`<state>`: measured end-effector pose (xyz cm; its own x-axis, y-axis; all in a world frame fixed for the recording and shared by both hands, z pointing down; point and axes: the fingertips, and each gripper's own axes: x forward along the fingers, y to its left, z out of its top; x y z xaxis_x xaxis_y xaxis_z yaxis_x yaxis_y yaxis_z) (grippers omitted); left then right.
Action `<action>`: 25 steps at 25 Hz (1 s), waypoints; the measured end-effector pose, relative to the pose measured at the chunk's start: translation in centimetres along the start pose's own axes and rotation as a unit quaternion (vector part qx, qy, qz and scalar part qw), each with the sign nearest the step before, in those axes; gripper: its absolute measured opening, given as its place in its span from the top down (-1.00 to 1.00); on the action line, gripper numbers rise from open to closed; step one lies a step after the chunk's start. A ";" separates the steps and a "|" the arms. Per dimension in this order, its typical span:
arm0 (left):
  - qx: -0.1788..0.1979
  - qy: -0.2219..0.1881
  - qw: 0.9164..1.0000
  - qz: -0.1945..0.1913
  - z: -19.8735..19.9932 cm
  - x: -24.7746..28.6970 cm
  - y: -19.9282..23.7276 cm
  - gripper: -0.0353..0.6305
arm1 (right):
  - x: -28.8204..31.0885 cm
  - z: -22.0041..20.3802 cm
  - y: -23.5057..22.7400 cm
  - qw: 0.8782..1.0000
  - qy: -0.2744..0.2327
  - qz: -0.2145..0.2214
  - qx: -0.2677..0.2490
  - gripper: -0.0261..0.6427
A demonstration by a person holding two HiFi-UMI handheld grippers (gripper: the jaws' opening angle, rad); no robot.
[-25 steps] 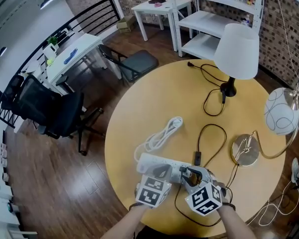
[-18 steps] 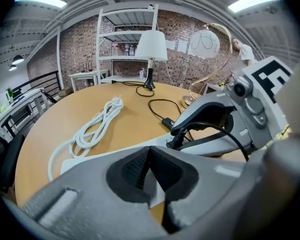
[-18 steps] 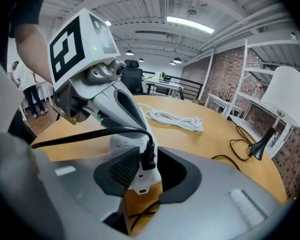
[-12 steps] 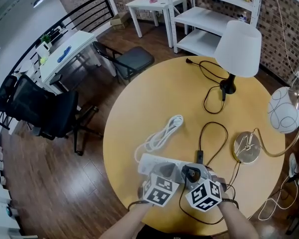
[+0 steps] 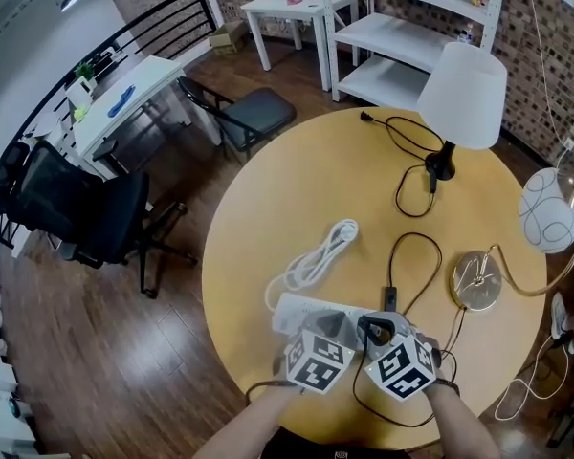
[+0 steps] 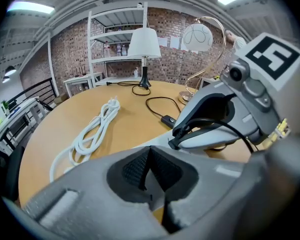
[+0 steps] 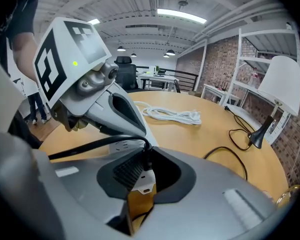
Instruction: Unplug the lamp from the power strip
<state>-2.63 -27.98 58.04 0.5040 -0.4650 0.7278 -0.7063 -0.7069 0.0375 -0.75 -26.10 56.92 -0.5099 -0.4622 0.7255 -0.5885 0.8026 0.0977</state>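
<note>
The table (image 5: 297, 189) is smooth, matt wood. The strip (image 5: 297, 309) is white plastic, the plug (image 5: 373, 330) black plastic. The lamp foot (image 5: 475, 283) is shiny gold metal.

Looking like a loft office, brick wall (image 5: 540, 36) and white shelving (image 5: 383, 41) standing behind, office chair (image 5: 72, 204) and white desk (image 5: 139, 98) sitting on wood floor (image 5: 124, 371), strip lights (image 7: 180, 15) glowing overhead

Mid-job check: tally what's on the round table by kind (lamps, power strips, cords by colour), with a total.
Lamps: 2 (white-shade lamp, gold arc lamp)
Power strip: 1
Black cords: 2 (cord with inline switch, cord with loose plug)
White cord bundle: 1
Total: 6
</note>
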 end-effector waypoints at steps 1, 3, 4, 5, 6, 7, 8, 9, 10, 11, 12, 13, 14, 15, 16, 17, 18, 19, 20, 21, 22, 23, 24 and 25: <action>0.001 0.000 1.000 0.000 0.0 0.0 0.0 0.89 | 0.0 0.0 0.1 1.000 0.000 -0.001 0.004 0.76; 0.006 -0.002 1.000 0.002 -0.1 -0.1 0.0 0.89 | -0.1 0.1 0.2 1.000 0.000 -0.004 0.008 0.76; 0.007 -0.002 1.000 0.002 -0.1 -0.1 0.0 0.89 | -0.1 0.1 0.2 1.000 0.000 -0.005 0.008 0.76; 0.007 -0.002 1.000 0.001 -0.1 -0.2 0.0 0.89 | -0.1 0.2 0.2 1.000 0.000 -0.006 0.010 0.76; 0.007 -0.001 1.000 0.000 -0.1 -0.2 0.1 0.89 | -0.1 0.3 0.2 1.000 0.000 -0.005 0.013 0.76; 0.007 -0.001 1.000 -0.002 -0.1 -0.2 0.1 0.89 | -0.1 0.3 0.1 1.000 0.001 -0.003 0.018 0.76; 0.006 0.000 1.000 -0.003 0.0 -0.2 0.0 0.89 | -0.1 0.4 0.1 1.000 0.001 -0.001 0.024 0.76; 0.005 0.000 1.000 -0.003 0.0 -0.2 0.0 0.89 | -0.1 0.4 0.0 0.999 0.000 0.002 0.032 0.76; 0.004 0.000 1.000 -0.003 0.0 -0.2 0.0 0.89 | -0.1 0.4 -0.1 0.999 0.000 0.003 0.038 0.76; 0.004 0.000 1.000 -0.001 0.0 -0.1 0.0 0.89 | -0.1 0.4 -0.2 0.999 0.000 0.002 0.040 0.76; 0.005 -0.001 1.000 0.001 0.0 -0.1 0.0 0.89 | -0.2 0.3 -0.2 0.999 0.001 -0.001 0.040 0.76; 0.007 -0.002 1.000 0.004 0.0 0.0 0.0 0.89 | -0.2 0.3 -0.2 0.999 0.003 -0.004 0.038 0.76; 0.009 -0.003 1.000 0.007 0.0 0.0 -0.1 0.89 | -0.3 0.2 -0.2 0.999 0.005 -0.005 0.035 0.76; 0.010 -0.003 1.000 0.007 0.0 0.1 -0.1 0.89 | -0.2 0.1 -0.2 0.999 0.008 -0.005 0.032 0.76; 0.010 -0.004 1.000 0.008 0.0 0.1 -0.1 0.89 | -0.2 0.1 -0.2 1.000 0.010 -0.005 0.029 0.76; 0.009 -0.004 1.000 0.008 0.0 0.1 -0.1 0.89 | -0.2 0.1 -0.1 1.000 0.008 -0.006 0.028 0.76; 0.010 -0.003 1.000 0.008 0.0 0.1 -0.1 0.89 | -0.5 0.4 -0.1 0.999 -0.005 -0.007 0.033 0.76; 0.010 -0.003 1.000 0.007 0.0 0.1 -0.1 0.89 | -1.3 1.6 -0.4 0.998 -0.034 -0.011 0.045 0.76; 0.012 -0.003 1.000 0.007 0.0 0.1 -0.2 0.89 | -2.7 3.7 -1.3 0.995 -0.077 -0.017 0.064 0.77; 0.014 -0.004 1.000 0.006 0.1 0.2 -0.1 0.89 | -4.2 6.4 -2.6 0.990 -0.116 -0.026 0.075 0.77; 0.014 -0.006 1.000 0.006 0.3 0.3 0.0 0.89 | -5.4 8.9 -4.1 0.988 -0.135 -0.033 0.065 0.78; 0.012 -0.007 1.000 0.006 0.3 0.3 0.1 0.89 | -6.2 10.7 -5.0 0.989 -0.141 -0.037 0.040 0.77; 0.008 -0.005 1.000 0.004 0.1 0.3 -0.1 0.89 | -6.7 11.7 -5.2 0.989 -0.142 -0.037 0.015 0.77; 0.005 -0.002 1.000 0.002 -0.1 0.2 -0.2 0.89 | -7.3 12.1 -4.9 0.989 -0.145 -0.035 0.003 0.77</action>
<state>-2.44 -27.83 58.26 0.5035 -0.4694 0.7253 -0.7027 -0.7110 0.0277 -1.73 -31.21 42.86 -0.6257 -0.6054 0.4920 -0.6317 0.7632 0.1357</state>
